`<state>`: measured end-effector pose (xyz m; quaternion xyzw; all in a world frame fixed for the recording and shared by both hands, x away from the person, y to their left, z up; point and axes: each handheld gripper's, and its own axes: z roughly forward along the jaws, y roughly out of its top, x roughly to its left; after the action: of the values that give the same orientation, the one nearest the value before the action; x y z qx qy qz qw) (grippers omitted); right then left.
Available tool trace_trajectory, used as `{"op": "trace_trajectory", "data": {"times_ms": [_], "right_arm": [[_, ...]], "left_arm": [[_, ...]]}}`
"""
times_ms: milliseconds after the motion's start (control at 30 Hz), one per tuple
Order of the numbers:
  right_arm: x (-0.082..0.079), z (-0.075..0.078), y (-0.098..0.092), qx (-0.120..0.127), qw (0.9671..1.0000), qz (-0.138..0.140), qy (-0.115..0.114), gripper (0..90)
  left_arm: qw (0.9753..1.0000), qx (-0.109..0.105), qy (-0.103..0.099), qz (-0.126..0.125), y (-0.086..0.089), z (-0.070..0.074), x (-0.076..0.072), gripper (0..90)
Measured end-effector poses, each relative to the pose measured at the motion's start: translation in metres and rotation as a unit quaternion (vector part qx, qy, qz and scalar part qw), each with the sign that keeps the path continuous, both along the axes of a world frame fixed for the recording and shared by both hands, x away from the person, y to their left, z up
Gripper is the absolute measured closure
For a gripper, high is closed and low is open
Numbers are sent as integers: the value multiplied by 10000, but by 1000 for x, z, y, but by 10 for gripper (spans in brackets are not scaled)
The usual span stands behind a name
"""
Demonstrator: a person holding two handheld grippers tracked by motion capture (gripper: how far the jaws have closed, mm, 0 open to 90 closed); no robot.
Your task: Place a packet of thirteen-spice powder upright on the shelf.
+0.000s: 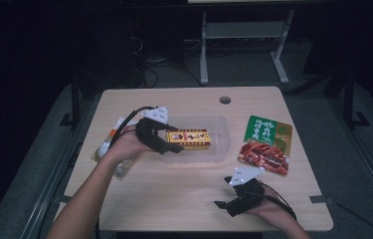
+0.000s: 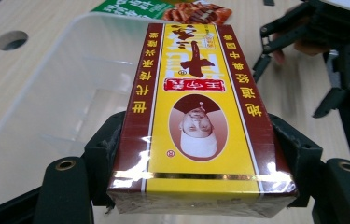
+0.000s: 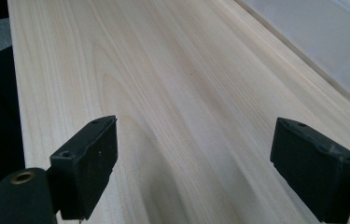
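A yellow and maroon box (image 1: 190,139) with red characters and a round portrait sits clamped between the jaws of my left gripper (image 1: 174,144), held lengthwise over a clear plastic tray (image 1: 219,152). In the left gripper view the box (image 2: 196,116) runs away from the camera, with my left gripper (image 2: 200,158) pressing both its long sides and the tray (image 2: 60,84) beneath it. Near the table's front right edge my right gripper (image 1: 226,204) is open and holds nothing. In its own view the right gripper (image 3: 210,172) hovers over bare wood, beside a corner of the tray (image 3: 312,37).
A green and red food packet (image 1: 266,144) lies flat just right of the tray. Pale plastic packets (image 1: 107,147) lie under my left hand at the table's left edge. A round cable hole (image 1: 225,99) sits at the back. Dark floor and a desk frame lie beyond.
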<state>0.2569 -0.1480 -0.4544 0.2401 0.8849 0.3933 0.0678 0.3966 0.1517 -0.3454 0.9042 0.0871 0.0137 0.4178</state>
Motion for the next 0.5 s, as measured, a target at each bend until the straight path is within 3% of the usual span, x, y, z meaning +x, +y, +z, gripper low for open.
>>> {"op": "trace_trajectory", "data": {"times_ms": [500], "right_arm": [[0, 1, -4, 73, 10000, -64, -11, 146]], "left_arm": [[9999, 154, 4, -52, -28, 6, 31, 313]]}}
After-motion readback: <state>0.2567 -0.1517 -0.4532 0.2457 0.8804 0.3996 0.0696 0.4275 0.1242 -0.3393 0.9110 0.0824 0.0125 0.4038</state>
